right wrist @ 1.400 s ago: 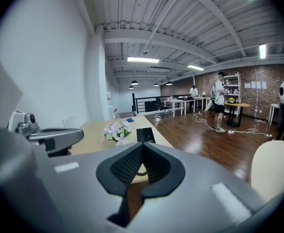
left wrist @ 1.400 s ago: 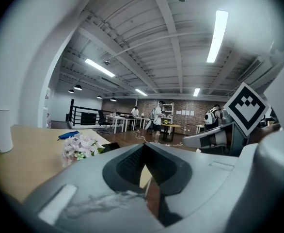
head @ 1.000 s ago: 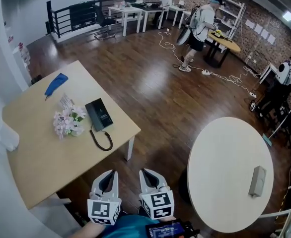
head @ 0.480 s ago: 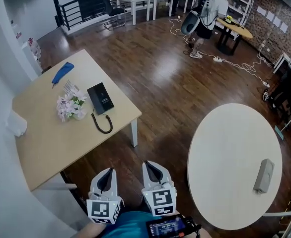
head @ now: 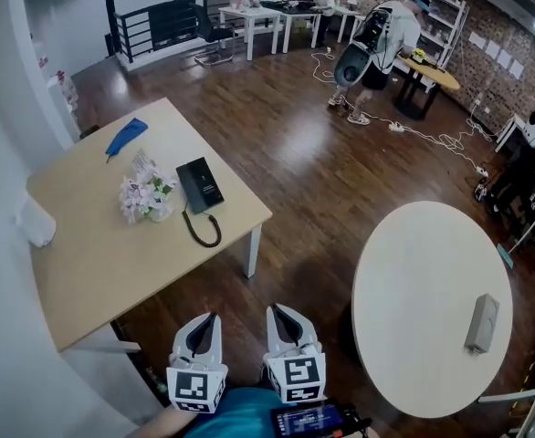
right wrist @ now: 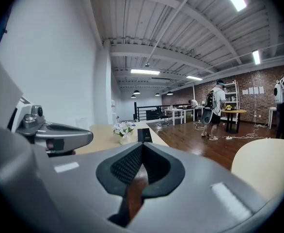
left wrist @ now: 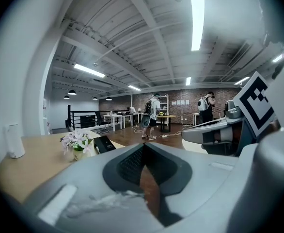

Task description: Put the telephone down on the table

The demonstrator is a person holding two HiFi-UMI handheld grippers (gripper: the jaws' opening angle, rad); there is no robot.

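The black telephone [head: 200, 184] lies on the square wooden table [head: 94, 263], near its right edge, with its coiled cord [head: 204, 231] trailing toward me. It also shows small and far off as the telephone [left wrist: 104, 143] and the telephone [right wrist: 144, 134] in the two gripper views. My left gripper [head: 205, 323] and right gripper [head: 278, 314] hang side by side at the bottom of the head view, over the dark floor and well short of the table. Both are shut with nothing between the jaws, as the left gripper [left wrist: 143, 147] and right gripper [right wrist: 142, 146] show in their own views.
A pot of pale flowers [head: 147, 197], a blue object [head: 126, 137] and a white cylinder [head: 35, 222] share the wooden table. A round white table [head: 414, 290] with a grey box [head: 481, 323] stands at the right. A person with a backpack [head: 377, 39] and cables [head: 432, 140] are farther back.
The head view has shifted: the wooden table and telephone now sit lower and further right in the picture, a little closer. Both grippers stay shut at the bottom edge.
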